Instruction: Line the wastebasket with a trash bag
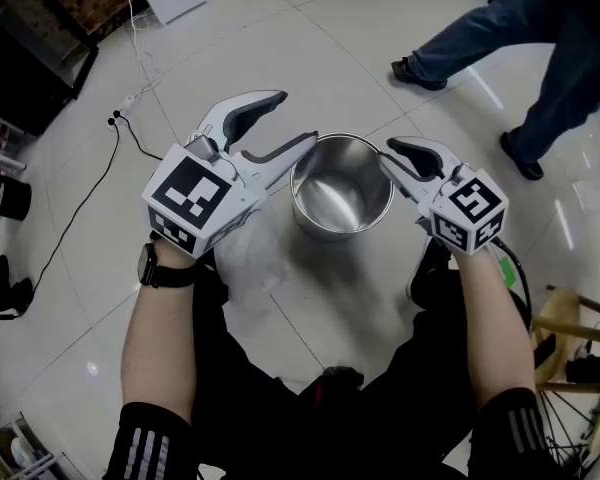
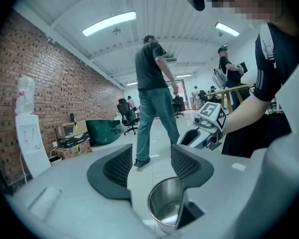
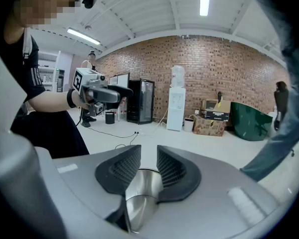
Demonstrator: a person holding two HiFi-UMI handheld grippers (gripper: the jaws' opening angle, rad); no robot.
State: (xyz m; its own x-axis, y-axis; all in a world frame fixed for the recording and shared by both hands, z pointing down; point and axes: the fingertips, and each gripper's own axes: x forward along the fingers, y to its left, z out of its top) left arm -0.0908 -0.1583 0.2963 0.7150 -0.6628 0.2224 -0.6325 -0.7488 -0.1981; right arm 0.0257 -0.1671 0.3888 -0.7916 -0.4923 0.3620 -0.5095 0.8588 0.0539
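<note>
Tiled floor (image 1: 330,58) carries the steel basket (image 1: 340,193), upright and unlined; left hand-held gripper (image 1: 295,118) released, jaws wide, just beside the basket's left rim; right hand-held gripper (image 1: 390,153) narrowly parted astride the right rim, no clamping visible.

Wastebasket (image 1: 342,188): shiny metal (probably steel); floor (image 1: 310,58) glossy.

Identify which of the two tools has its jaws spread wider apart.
The left tool: its jaws stand far apart with open floor showing between them, whereas the right tool leaves only a narrow gap at the rim of the steel wastebasket.
</note>
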